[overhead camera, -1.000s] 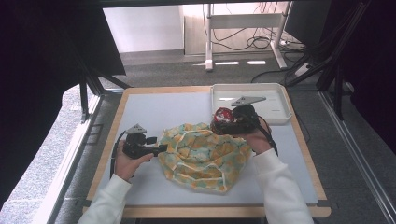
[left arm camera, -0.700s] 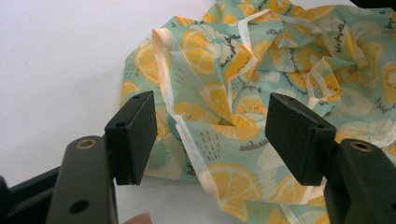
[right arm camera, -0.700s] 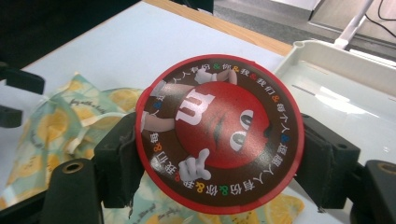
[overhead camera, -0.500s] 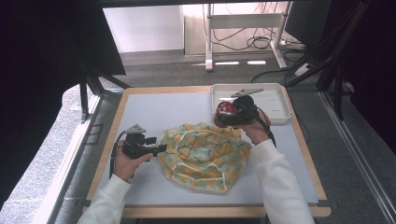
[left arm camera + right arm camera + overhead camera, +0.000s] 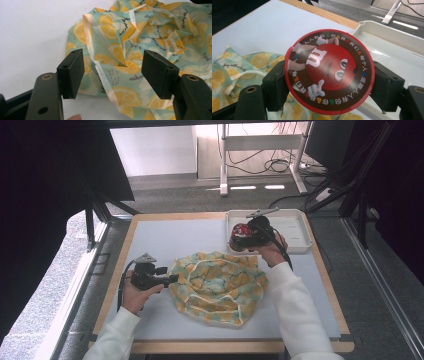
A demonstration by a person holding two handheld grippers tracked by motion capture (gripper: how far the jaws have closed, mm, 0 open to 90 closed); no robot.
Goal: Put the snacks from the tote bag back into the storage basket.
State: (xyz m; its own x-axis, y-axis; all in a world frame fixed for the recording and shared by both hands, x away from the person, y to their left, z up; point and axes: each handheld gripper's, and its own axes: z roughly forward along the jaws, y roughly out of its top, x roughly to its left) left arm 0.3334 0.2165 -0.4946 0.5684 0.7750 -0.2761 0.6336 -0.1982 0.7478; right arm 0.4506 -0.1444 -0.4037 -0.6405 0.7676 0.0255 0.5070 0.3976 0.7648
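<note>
High view: your right gripper (image 5: 239,241) holds the round red tin (image 5: 240,233) at the near left corner of the white tray (image 5: 300,227), far right on the tabletop (image 5: 165,237).
Right gripper view: both jaws clamp the tin (image 5: 329,71) across its width, gripping opposite sides of the rim; the printed lid faces the camera.
Tin's heading: it is a flat disc with no long axis; its flat face is tipped up toward you, not lying level, so its thin axis runs roughly along the jaws.
Left gripper: released, jaws wide apart at the left edge of the lemon-print cloth (image 5: 217,285), which lies crumpled in the middle of the tabletop.
Left gripper view: a pale hem fold of the cloth (image 5: 140,50) runs between the jaws, but the pads do not press on it.
Step in hand: my reading is that you are carrying the tin to the tray.
Doing it well: bring the tin over the tray's bare floor, level its face, lower it until it rests, then let go.
Watch: the rim grip is narrow; I expect a tilted release would let the tin roll or clip the tray wall.
</note>
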